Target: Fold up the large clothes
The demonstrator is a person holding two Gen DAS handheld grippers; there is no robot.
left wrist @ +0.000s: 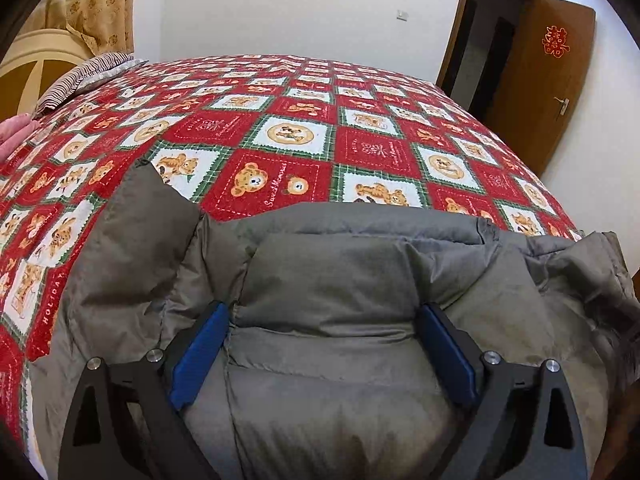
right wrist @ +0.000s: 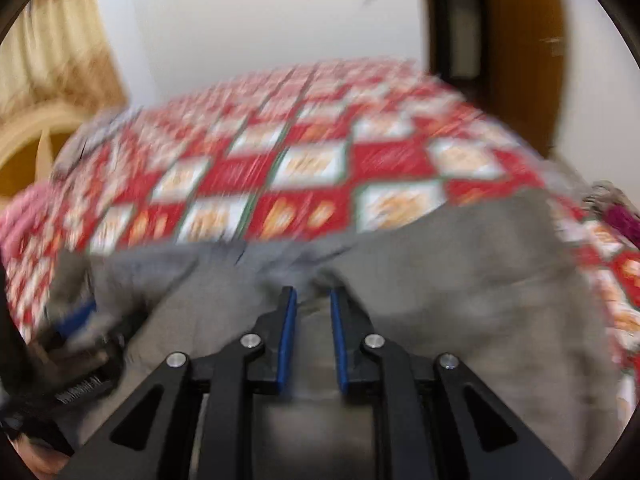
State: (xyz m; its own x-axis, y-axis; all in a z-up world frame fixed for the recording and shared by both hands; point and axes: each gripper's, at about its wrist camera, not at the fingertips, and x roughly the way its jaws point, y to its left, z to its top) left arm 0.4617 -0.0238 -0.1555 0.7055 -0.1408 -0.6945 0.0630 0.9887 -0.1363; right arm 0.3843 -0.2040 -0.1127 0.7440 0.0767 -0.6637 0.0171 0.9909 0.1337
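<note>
Your left gripper (left wrist: 322, 312) had its blue pads (left wrist: 198, 356) set wide apart, with a puffy quilted panel of the grey padded jacket (left wrist: 340, 280) bulging between them; whether the pads pressed on the fabric I could not tell. The jacket lay on the near edge of the red teddy-bear bedspread (left wrist: 280, 120), filling the left wrist view from about 8 o'clock round to 4 o'clock, with one sleeve (left wrist: 136, 216) reaching up toward 10 o'clock. Its lower part was cut off by the frame and by the gripper's black arms.

Your right gripper (right wrist: 313, 300) had its pads (right wrist: 287, 336) drawn close together with only a narrow gap left, and grey jacket fabric sat in that gap at the tips. The right wrist picture was smeared with motion, so whether the pads actually pinched the cloth was too blurred to say. At 8 o'clock in that view a blue-and-black shape, apparently your other gripper, was barely readable.

A striped pillow (left wrist: 86, 76) lay at 10 o'clock on the bed, something pink (left wrist: 14, 132) was cut off at 9 o'clock, and a brown door (left wrist: 548, 84) stood at 2 o'clock.
</note>
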